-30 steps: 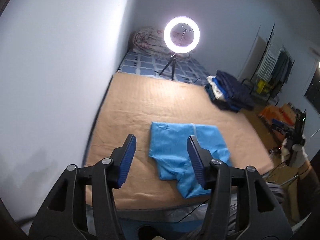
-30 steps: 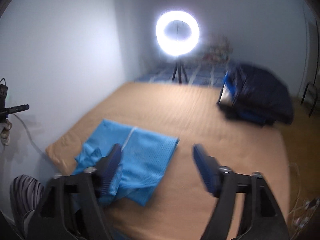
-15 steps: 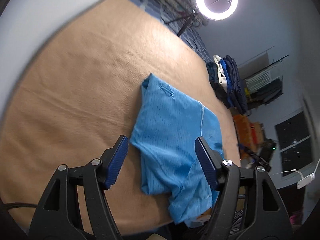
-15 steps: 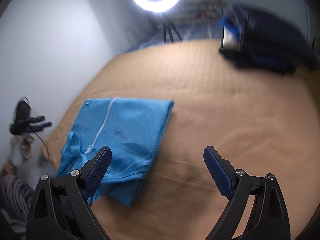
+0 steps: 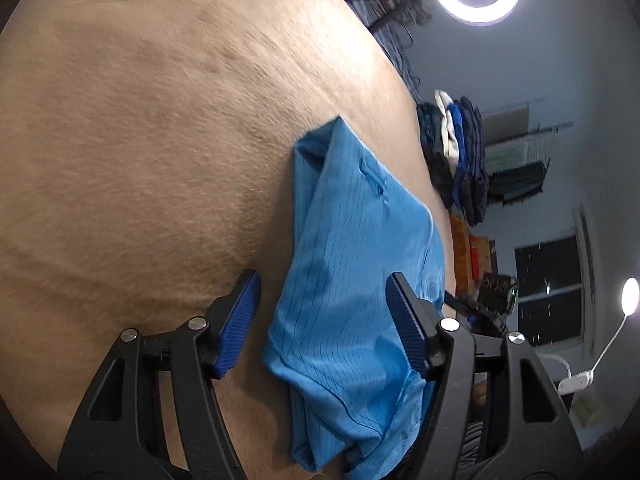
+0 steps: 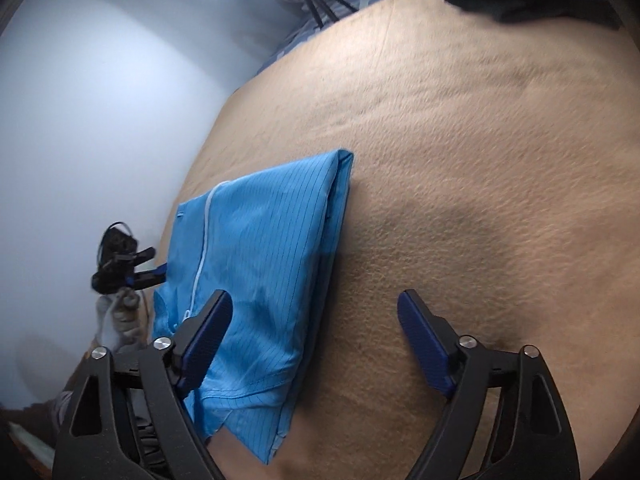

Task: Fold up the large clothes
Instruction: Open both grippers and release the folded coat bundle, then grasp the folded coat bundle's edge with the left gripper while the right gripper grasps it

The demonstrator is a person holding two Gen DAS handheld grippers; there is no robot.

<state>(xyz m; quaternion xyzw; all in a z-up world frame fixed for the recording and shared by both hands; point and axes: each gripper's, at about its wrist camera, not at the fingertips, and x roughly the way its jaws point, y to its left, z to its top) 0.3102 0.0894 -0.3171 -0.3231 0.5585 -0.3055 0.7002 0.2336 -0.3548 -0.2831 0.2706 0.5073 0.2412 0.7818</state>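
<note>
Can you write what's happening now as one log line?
left gripper: open, closing, over blue garment | right gripper: open, closing, empty | tan blanket

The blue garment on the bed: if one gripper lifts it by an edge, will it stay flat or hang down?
The blue garment will probably hang limp: it is thin cloth, already creased. Its folded layers may slide apart. It looks light against the tan blanket.
</note>
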